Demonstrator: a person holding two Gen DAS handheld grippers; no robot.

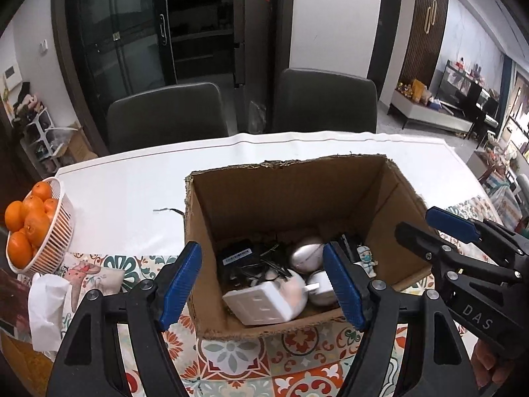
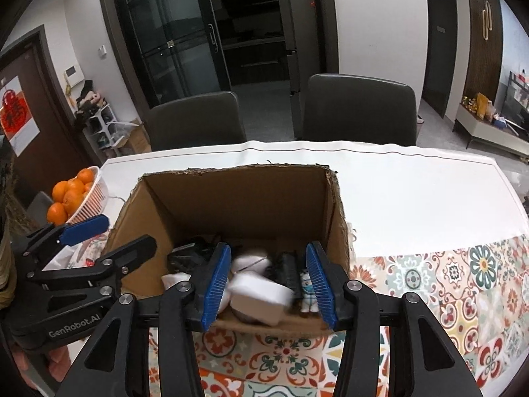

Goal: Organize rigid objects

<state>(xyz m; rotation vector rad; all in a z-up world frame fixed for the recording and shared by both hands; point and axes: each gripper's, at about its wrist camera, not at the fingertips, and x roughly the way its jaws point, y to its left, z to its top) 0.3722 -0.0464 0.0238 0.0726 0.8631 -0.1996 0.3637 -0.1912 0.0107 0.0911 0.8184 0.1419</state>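
Note:
An open cardboard box point(image 1: 284, 195) point(image 2: 231, 198) stands on the table in front of both grippers. In it lie a white socket block point(image 1: 261, 304) point(image 2: 261, 294), blurred in the right wrist view, two silver egg-shaped pieces point(image 1: 305, 254), a black adapter point(image 1: 236, 258) with cables, and a small masked figurine point(image 1: 367, 259) point(image 2: 307, 292). My left gripper point(image 1: 263, 286) point(image 2: 109, 238) hovers open over the box's near left corner, with nothing between its pads. My right gripper point(image 2: 267, 286) point(image 1: 416, 221) stands open above the box's near right part. The white block lies below its pads, untouched.
A white basket of oranges point(image 1: 49, 231) point(image 2: 89, 195) sits at the table's left edge, with a crumpled tissue point(image 1: 46, 311) near it. A patterned cloth point(image 2: 463, 284) covers the near table and a white sheet point(image 1: 125, 198) the far part. Two dark chairs point(image 1: 168, 115) stand behind.

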